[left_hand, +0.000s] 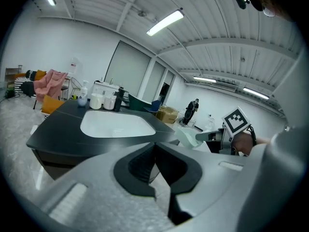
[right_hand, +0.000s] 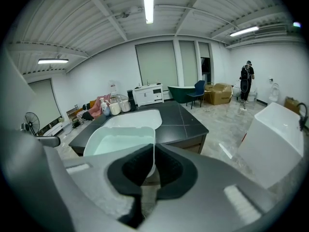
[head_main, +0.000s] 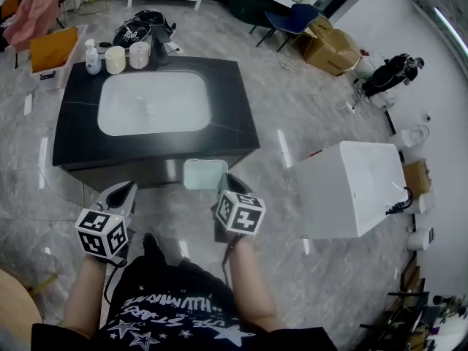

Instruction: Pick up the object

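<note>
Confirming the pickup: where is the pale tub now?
Head view, centre: the pale tub is held by its wall in the right gripper, just off the black sink counter's near edge.

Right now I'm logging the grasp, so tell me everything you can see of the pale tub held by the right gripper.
The tub is a small, pale mint-white container, apparently thin plastic, roughly rectangular with rounded corners, open-topped and seemingly empty. It hangs in the air, opening upward, at the near edge of the dark counter. The right gripper is shut on its near wall, one jaw inside and one outside. Nothing else visibly touches it.
</note>
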A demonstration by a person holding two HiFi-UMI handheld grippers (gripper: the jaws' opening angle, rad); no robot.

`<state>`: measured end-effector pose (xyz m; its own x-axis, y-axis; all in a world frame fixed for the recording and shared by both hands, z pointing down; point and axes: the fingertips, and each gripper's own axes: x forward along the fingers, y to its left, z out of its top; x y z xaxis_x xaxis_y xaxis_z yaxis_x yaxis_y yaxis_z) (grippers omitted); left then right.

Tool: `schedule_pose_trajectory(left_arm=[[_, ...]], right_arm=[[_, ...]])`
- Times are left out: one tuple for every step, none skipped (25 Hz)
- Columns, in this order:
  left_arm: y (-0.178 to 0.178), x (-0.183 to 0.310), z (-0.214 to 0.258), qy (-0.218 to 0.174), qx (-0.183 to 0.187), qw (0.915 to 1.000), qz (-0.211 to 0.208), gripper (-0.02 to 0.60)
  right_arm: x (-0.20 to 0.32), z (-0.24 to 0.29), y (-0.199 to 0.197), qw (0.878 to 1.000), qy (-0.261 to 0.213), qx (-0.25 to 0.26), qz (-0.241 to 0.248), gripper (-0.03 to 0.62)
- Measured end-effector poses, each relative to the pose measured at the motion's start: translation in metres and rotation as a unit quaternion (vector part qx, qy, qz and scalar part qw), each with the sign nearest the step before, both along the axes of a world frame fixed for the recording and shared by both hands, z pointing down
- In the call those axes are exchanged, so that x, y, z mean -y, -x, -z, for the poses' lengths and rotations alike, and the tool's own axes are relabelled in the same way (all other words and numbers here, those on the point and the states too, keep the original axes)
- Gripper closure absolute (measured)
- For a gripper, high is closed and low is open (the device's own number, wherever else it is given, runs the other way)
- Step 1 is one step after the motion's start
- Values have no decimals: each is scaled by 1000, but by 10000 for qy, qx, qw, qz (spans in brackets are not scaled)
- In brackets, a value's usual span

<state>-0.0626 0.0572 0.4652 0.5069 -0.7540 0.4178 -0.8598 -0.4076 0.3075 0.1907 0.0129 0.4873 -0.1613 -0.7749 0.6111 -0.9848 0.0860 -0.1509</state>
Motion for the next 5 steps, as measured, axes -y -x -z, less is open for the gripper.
schedule_pose_trajectory(left_arm=[[-6, -5, 2, -8, -5, 10000, 3, 572], [-13, -10, 3, -12, -5, 10000, 9, 572], [-19, -15, 4, -11, -3, 10000, 19, 572], [-25, -21, 5, -5, -2, 10000, 33, 572], [-32, -26, 6, 2, -1, 10000, 48, 572]], right_arm=[[-7, -1, -5, 10000, 18, 10, 15, 583], [-14, -2, -11, 10000, 36, 20, 27, 582], [-22, -2, -17, 10000, 51, 31, 38, 582], [-28, -2, -24, 10000, 66, 41, 48, 583], [-35, -2, -30, 9999, 80, 51, 59, 582]])
